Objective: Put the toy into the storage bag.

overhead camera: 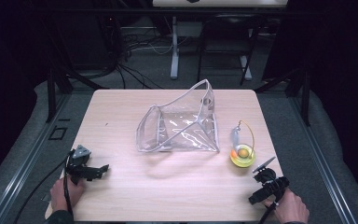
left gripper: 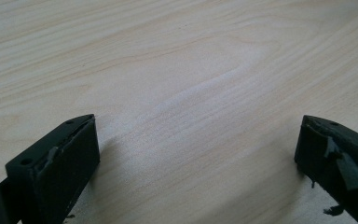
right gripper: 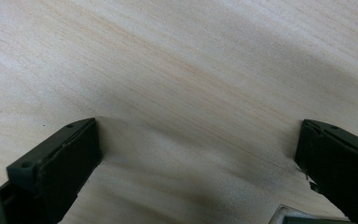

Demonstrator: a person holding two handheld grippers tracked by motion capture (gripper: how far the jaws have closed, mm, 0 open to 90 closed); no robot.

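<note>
A clear plastic pouch [overhead camera: 179,125] with a zipper rim stands open in the middle of the light wooden table [overhead camera: 121,112]. To its right lies a small round yellow container [overhead camera: 242,157] with an orange piece inside, a grey tab and a thin wire loop. My left gripper [overhead camera: 93,171] rests near the table's front left, held by a hand. Its jaws are wide apart over bare wood in the left gripper view [left gripper: 198,135]. My right gripper [overhead camera: 266,184] sits at the front right, just below the yellow container. It is open too, with nothing between its jaws [right gripper: 198,140].
Beyond the table's far edge are dark floor, cables and the legs of a stand [overhead camera: 174,51] and a chair. Grey carpeted strips and metal rails run along both sides of the table.
</note>
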